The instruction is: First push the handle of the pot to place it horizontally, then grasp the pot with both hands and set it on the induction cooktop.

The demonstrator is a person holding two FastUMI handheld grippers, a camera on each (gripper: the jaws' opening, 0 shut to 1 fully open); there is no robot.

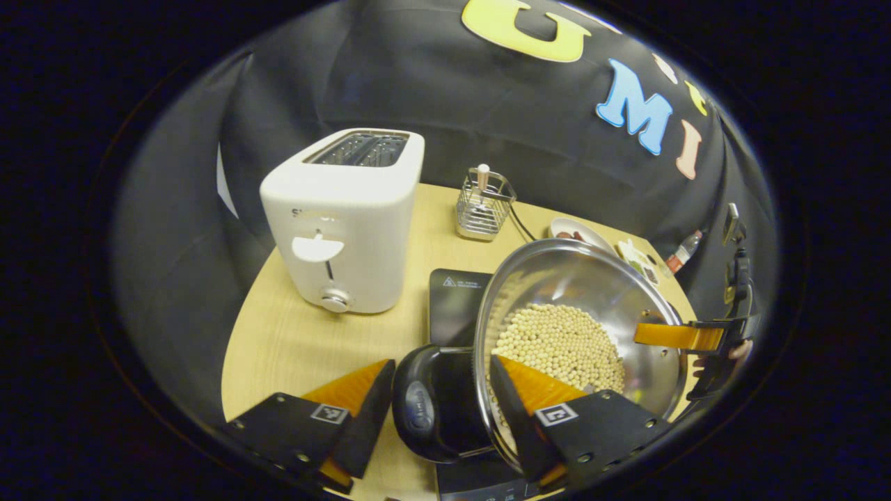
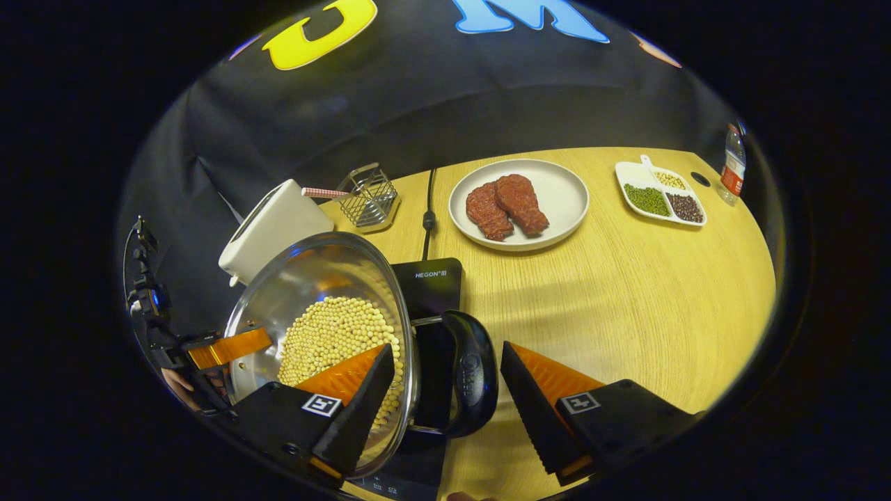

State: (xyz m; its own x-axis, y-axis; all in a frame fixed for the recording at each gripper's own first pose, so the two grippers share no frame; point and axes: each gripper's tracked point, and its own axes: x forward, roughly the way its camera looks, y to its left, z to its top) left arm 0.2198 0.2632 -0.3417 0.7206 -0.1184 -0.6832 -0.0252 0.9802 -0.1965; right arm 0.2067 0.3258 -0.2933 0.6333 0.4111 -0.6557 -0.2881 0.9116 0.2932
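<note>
Bare tabletop [image 2: 626, 292] stretches right of pot [image 2: 327, 306].

Each gripper, left gripper [image 1: 437, 410] and right gripper [image 2: 445, 403], has two wedge-shaped fingers [image 1: 355, 410] with ribbed inner faces, screwed mounts, and square coded markers.

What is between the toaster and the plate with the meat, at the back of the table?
In the right gripper view, a small wire basket with a striped straw and a black cable lie between the toaster and the plate.
</note>
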